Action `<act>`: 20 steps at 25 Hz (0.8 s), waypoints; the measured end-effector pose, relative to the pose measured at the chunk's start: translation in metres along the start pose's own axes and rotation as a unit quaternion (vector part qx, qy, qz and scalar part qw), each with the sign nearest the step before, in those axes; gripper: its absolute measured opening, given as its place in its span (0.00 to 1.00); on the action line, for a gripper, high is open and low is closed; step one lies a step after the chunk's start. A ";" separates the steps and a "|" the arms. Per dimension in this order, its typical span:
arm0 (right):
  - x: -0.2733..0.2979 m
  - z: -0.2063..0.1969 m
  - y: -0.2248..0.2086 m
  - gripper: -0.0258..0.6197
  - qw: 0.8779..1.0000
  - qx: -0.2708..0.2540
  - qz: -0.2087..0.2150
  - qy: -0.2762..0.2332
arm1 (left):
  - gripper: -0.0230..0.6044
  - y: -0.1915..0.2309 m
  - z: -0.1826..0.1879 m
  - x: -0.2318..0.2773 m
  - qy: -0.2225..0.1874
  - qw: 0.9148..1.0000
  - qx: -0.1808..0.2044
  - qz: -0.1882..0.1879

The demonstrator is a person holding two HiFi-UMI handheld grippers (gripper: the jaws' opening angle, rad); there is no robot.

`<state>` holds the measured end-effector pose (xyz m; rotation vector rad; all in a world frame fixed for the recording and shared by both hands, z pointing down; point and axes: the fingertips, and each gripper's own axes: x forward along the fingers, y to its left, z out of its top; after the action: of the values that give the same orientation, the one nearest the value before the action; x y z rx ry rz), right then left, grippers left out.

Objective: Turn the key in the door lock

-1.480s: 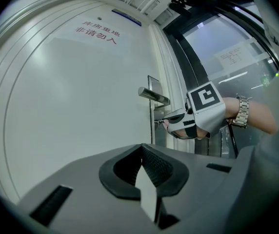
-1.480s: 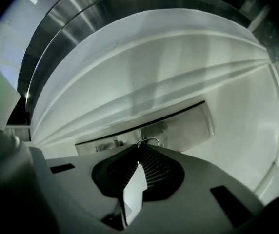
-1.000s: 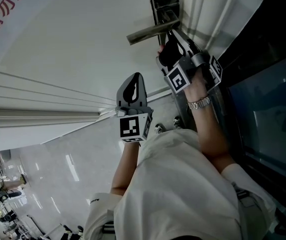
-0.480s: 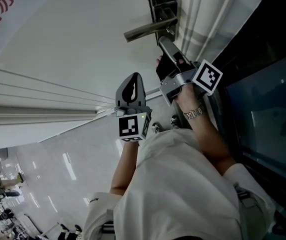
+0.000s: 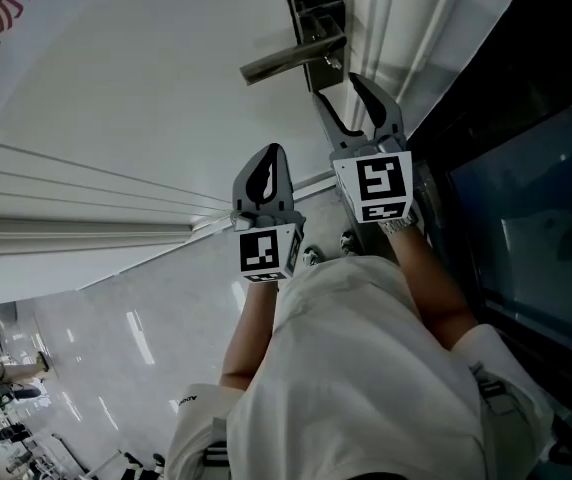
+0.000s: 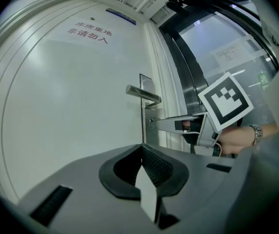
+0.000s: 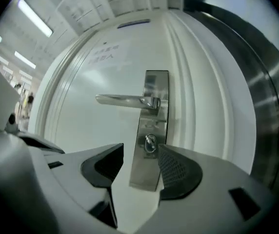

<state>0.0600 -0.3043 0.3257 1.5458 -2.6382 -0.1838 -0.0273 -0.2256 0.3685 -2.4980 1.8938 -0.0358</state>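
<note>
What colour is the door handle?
Silvery metal; the door handle shows best in the right gripper view.

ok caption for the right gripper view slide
Open right hand-held gripper facing small metal key in steel lock plate, below silver lever handle.

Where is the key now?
In the right gripper view, the key sits in the lock plate, just below the door handle, ahead of the open right gripper.
</note>
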 end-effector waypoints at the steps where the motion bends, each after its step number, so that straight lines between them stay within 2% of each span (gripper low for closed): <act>1: 0.002 0.004 -0.002 0.38 0.999 -0.044 -0.010 0.001 | 0.05 0.000 0.001 0.001 -0.001 1.000 0.000 -0.001; 4: 0.011 0.010 -0.007 0.38 0.986 -0.161 -0.031 0.022 | 0.05 0.003 0.000 0.002 -0.002 1.000 -0.002 -0.001; 7: 0.024 0.010 -0.008 0.37 0.973 -0.226 -0.031 0.045 | 0.05 0.006 0.000 0.004 -0.002 1.000 -0.004 -0.002; 8: 0.026 0.010 -0.009 0.34 0.970 -0.236 -0.032 0.047 | 0.05 0.005 0.000 0.004 -0.002 1.000 -0.004 -0.002; 10: 0.027 0.012 -0.010 0.12 0.969 -0.242 -0.038 0.045 | 0.05 0.004 0.000 0.004 -0.002 1.000 -0.004 -0.003; 11: 0.027 0.013 -0.010 0.08 0.969 -0.238 -0.042 0.044 | 0.05 0.005 0.000 0.004 -0.002 1.000 -0.004 -0.002; 14: 0.027 0.013 -0.009 0.06 0.980 -0.188 -0.048 0.037 | 0.05 0.010 -0.001 0.004 -0.001 1.000 -0.007 0.001; 17: 0.028 0.016 -0.015 0.05 0.997 -0.064 -0.038 0.020 | 0.05 0.013 -0.002 0.005 -0.001 1.000 -0.008 0.006; 20: 0.026 0.015 -0.022 0.05 0.997 0.064 -0.034 0.006 | 0.05 0.015 -0.003 0.002 0.000 1.000 -0.009 0.009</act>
<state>0.0646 -0.3363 0.3083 1.6716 -2.6364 -0.0106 -0.0412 -0.2320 0.3711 -2.4922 1.9237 -0.0176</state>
